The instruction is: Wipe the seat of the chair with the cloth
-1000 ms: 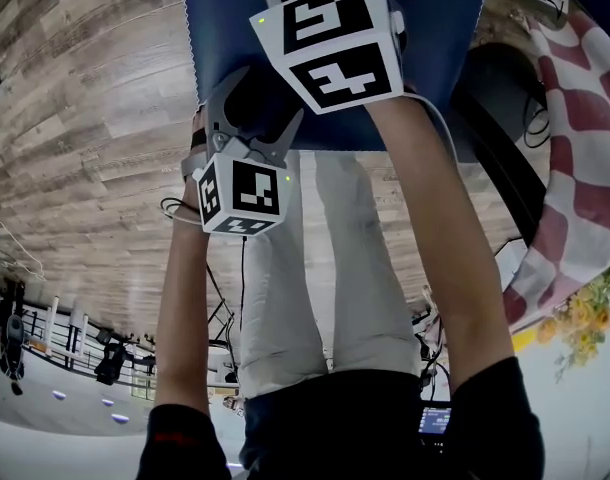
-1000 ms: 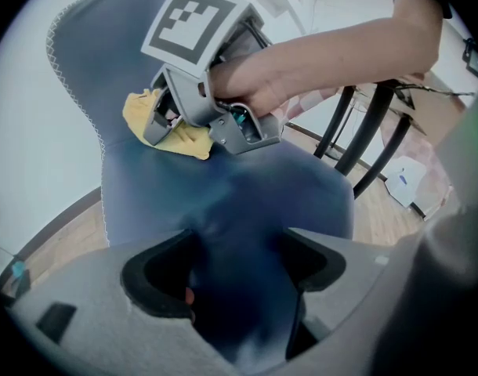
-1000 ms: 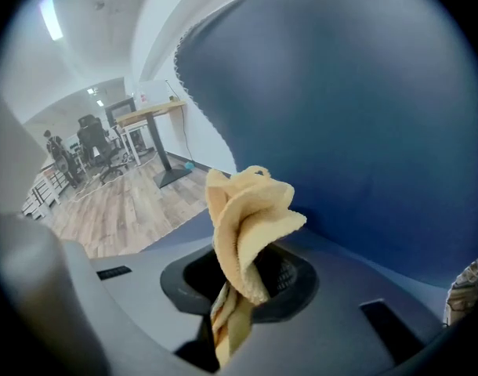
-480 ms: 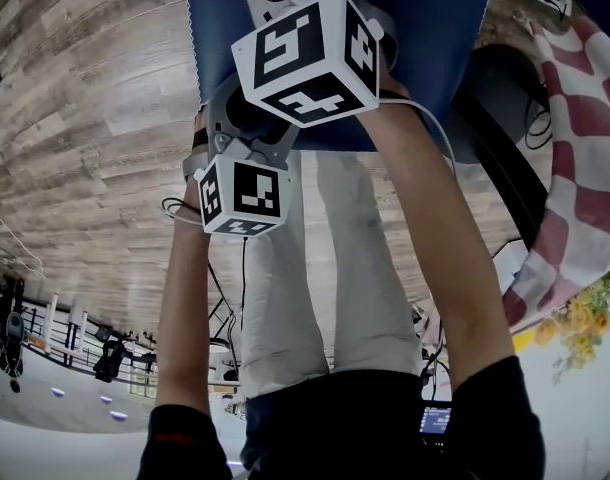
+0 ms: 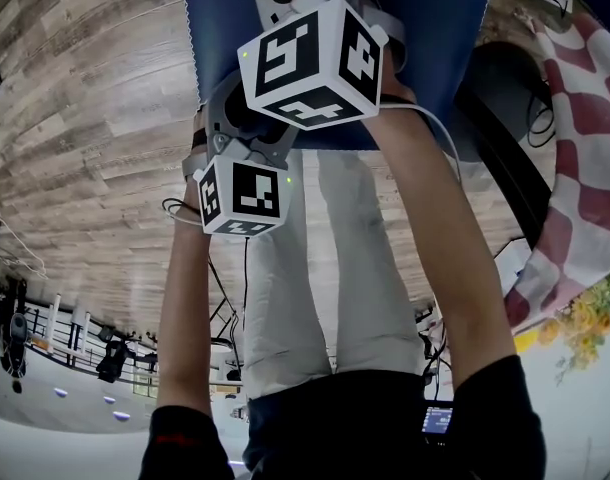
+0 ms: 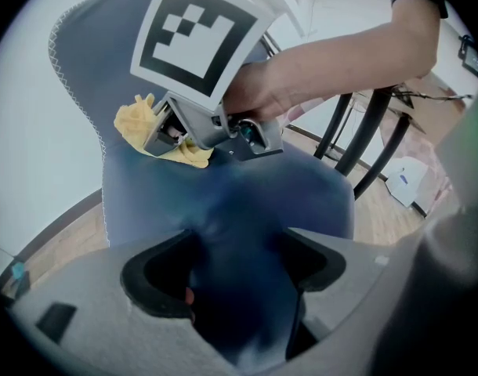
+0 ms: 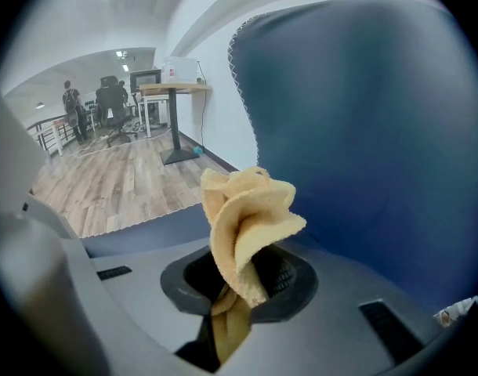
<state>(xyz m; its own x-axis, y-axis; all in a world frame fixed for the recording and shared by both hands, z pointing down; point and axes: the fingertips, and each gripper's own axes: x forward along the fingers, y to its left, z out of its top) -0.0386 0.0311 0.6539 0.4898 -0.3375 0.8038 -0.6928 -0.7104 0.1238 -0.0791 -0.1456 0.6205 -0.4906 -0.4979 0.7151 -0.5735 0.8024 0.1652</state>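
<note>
Blue chair seat (image 5: 440, 48): left gripper (image 6: 237, 288) clamped on its front edge. Yellow cloth (image 7: 247, 218): pinched in right gripper (image 7: 235, 292). Surroundings: wooden floor (image 5: 85, 118), red-checked tablecloth (image 5: 585, 158).

My right gripper (image 7: 237, 288) has its fingers (image 7: 292, 276) pinched on the yellow cloth (image 7: 251, 218), which bunches up out of them. Close behind it rises the blue chair (image 7: 364, 131), wooden floor (image 7: 121, 186) beyond its edge.
</note>
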